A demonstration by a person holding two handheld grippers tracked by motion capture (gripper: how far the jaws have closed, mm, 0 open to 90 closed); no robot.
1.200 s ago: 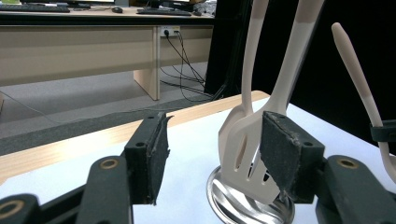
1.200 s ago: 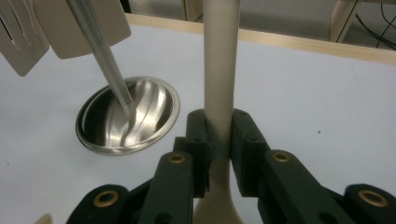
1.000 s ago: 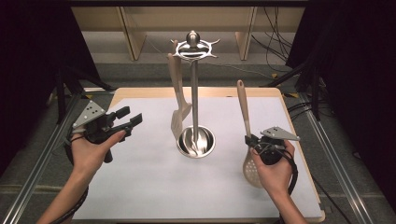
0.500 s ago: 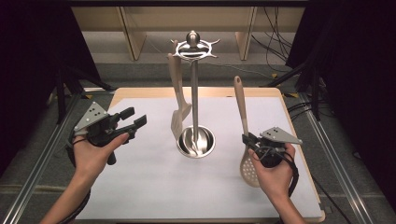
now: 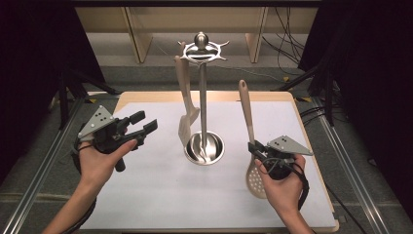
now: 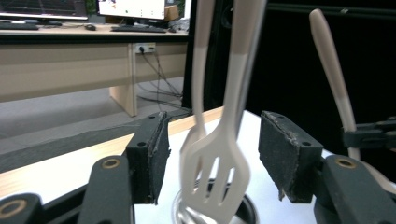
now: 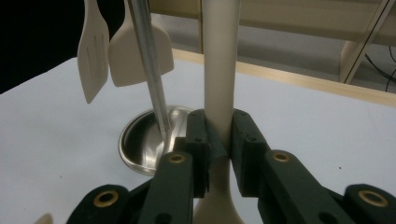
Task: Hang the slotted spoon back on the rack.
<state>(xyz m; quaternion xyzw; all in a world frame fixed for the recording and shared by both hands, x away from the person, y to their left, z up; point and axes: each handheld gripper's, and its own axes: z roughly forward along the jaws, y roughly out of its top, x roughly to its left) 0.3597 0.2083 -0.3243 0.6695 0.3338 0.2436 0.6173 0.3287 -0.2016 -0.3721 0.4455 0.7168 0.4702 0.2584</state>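
We see the table (image 5: pixel 160 204) with its white mat under both grippers. Ahead of them, between the two, stands the metal rack (image 5: pixel 203 97), its round base (image 5: pixel 204 147) resting on the mat; in the right gripper view the pole (image 7: pixel 148 60) rises just left of the jaws. A slotted turner (image 5: pixel 186 105) hangs from the rack's top, on the side nearer the left gripper; in the left gripper view its slotted blade (image 6: pixel 215 172) hangs framed between that gripper's jaws, farther off, not touched.

The right gripper (image 5: pixel 256 149) pinches the beige skimmer spoon (image 5: pixel 247 117) low on its handle, just above the perforated bowl (image 5: pixel 256 178). Handle points up and away from the gripper, slightly tilted; the bowl hangs below the jaws, toward the person's hand (image 5: pixel 282 183). In the right gripper view the pads (image 7: pixel 239 140) press on the handle from both sides.

The left gripper (image 5: pixel 143 123) is spread wide, nothing between its pads (image 6: pixel 154 158), held up off the mat, well left of the rack.
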